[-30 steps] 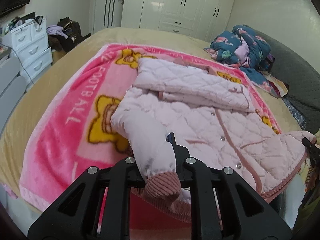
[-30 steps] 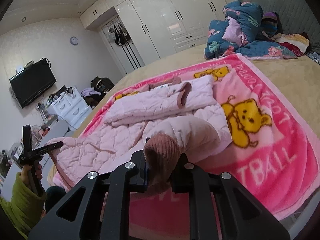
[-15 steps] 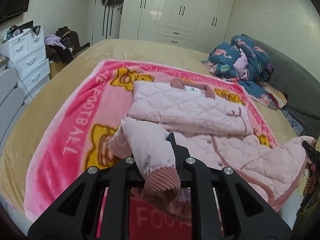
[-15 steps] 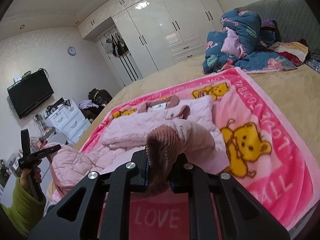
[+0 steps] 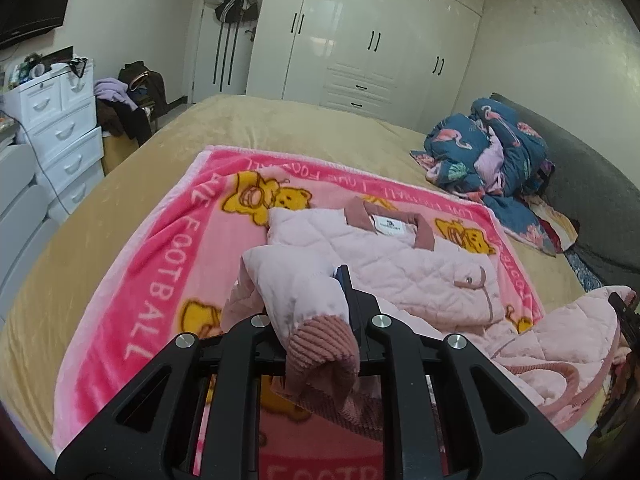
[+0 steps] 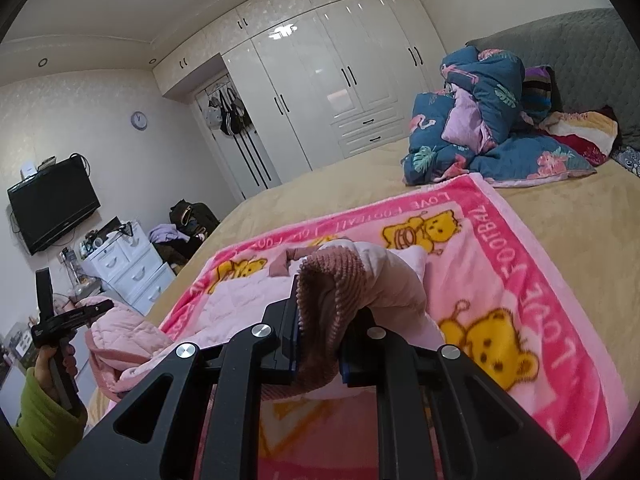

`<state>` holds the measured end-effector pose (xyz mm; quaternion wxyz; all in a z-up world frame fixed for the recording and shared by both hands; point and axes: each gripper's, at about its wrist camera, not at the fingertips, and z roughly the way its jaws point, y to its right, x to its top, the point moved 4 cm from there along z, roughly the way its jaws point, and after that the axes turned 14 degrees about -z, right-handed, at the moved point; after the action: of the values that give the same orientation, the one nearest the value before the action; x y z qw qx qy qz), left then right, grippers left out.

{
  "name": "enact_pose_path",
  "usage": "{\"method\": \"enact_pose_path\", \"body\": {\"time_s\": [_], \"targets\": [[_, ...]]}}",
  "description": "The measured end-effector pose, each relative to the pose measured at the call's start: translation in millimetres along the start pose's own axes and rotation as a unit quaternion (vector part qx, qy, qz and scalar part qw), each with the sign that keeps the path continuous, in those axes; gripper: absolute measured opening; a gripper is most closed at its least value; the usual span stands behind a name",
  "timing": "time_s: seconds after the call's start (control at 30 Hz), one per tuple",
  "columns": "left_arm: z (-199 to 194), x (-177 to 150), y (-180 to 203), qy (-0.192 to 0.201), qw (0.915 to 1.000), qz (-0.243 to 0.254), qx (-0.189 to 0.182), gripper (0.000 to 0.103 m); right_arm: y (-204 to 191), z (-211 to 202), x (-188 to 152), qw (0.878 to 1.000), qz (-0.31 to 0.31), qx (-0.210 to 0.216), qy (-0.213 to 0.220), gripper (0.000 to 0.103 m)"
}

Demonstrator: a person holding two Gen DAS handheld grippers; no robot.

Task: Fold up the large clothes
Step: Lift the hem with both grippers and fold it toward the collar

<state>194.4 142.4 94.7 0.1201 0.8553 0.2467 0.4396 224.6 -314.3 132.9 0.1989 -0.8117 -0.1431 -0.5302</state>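
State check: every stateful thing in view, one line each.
left hand-held gripper: shut on ribbed cuff of the pink quilted jacket
right hand-held gripper: shut on the other cuff
pink quilted jacket: partly folded, hem end lifted off the teddy-bear blanket
wardrobe doors: closed
dresser drawers: closed
TV: off

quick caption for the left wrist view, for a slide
Left gripper clamps the pink quilted jacket's ribbed cuff, lifted above a pink teddy-bear blanket.
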Motion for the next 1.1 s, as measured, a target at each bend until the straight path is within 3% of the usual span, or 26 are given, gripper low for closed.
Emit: {"method": "enact_pose_path", "body": {"time_s": [0.57,1.1], "targets": [[53,36,11,0.022,0.9992,0.008,0.034,0.009,34,65,31,1.000,0.014,-0.021,-0.008,0.013],[104,51,11,0.022,0.9980,0.011,0.059,0.009,66,128,41,0.998,0.042,-0.033,-0.044,0.013]]}}
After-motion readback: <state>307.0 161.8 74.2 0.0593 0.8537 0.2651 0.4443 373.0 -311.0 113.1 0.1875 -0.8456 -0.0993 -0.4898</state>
